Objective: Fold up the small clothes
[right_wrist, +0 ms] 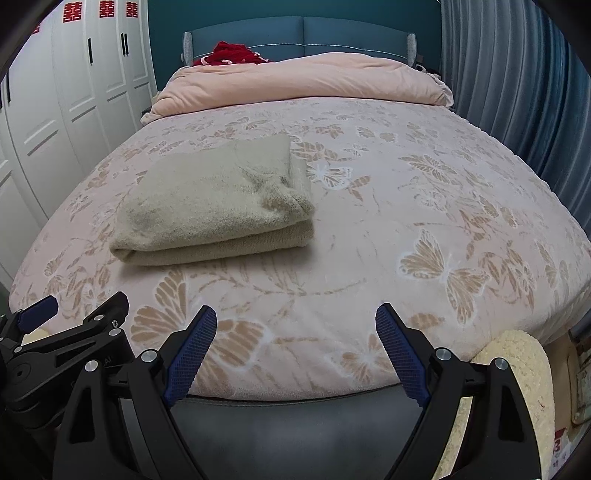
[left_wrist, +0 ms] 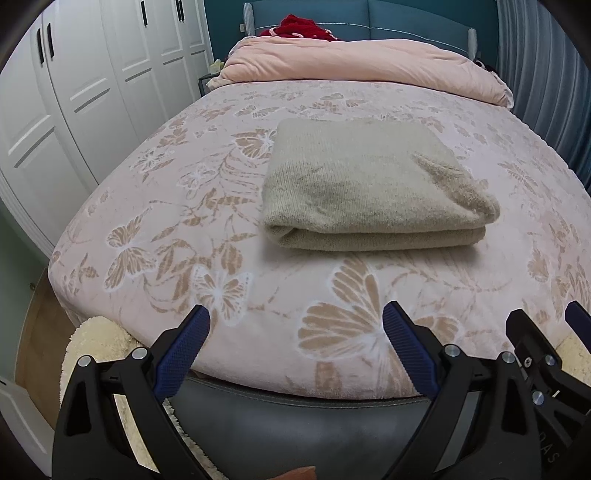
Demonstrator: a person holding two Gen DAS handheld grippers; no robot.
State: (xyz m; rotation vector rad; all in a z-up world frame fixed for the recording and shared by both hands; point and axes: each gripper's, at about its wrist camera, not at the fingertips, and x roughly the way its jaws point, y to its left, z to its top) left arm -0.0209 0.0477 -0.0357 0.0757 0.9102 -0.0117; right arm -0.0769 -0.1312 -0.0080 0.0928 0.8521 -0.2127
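Near the bed's foot, both grippers hang wide-jawed, empty; the beige sweater looks folded, so only square its edges gently.

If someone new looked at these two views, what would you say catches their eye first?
Probably the folded beige sweater, lying alone in the middle of the pink butterfly-print bedspread. Next, the left gripper and right gripper, both open and empty at the foot of the bed, apart from the sweater. Farther back, a red garment lies against the blue headboard.
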